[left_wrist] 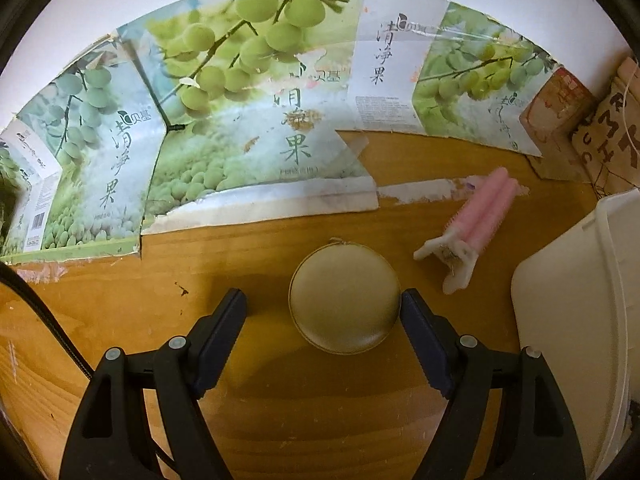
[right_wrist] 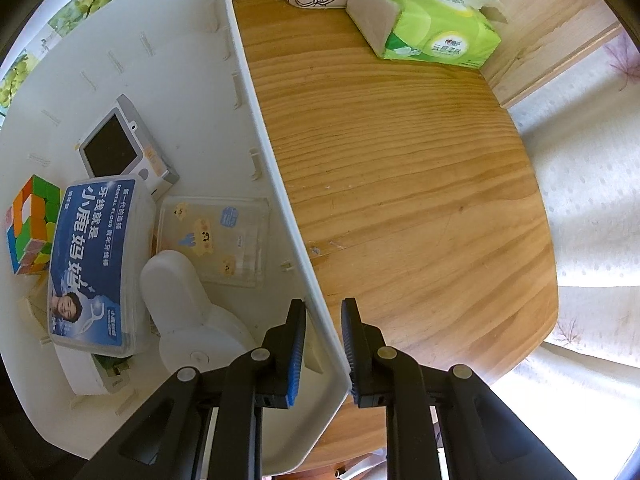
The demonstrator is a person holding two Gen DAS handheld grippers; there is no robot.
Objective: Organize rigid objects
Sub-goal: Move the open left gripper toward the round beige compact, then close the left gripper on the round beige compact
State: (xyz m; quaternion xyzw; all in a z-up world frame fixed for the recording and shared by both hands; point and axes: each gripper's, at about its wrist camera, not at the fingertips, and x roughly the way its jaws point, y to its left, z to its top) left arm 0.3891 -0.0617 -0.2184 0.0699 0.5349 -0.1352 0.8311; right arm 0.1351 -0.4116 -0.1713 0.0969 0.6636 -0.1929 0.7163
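My left tool (left_wrist: 323, 304) stood wide over the wooden bench (left_wrist: 248, 264), its two black fingers flanking a round olive-gold zip case (left_wrist: 345, 297). The right-hand finger sat just against the case's edge at 3 o'clock, while the other stood clear of it at 9 o'clock. I saw no squeeze on the case yet. A pink hair clip (left_wrist: 472, 224) lay on the bench at 2 o'clock from the case, well apart from it, and flattened grape-printed cardboard (left_wrist: 224, 120) covered the far side at 12 o'clock.

My right tool (right_wrist: 323, 346) pointed straight down, narrowed over the rim of the white bin (right_wrist: 256, 120), one blue-padded finger inside the wall and one outside; I could not tell whether the pads pressed it. Inside the bin at 10 o'clock lay a blue dental floss box (right_wrist: 90, 264), a puzzle cube (right_wrist: 30, 228), a small screen device (right_wrist: 120, 148), a clear sticker case (right_wrist: 214, 240) and a white bottle (right_wrist: 188, 308). A green tissue pack (right_wrist: 428, 20) sat on the bench at 1 o'clock.
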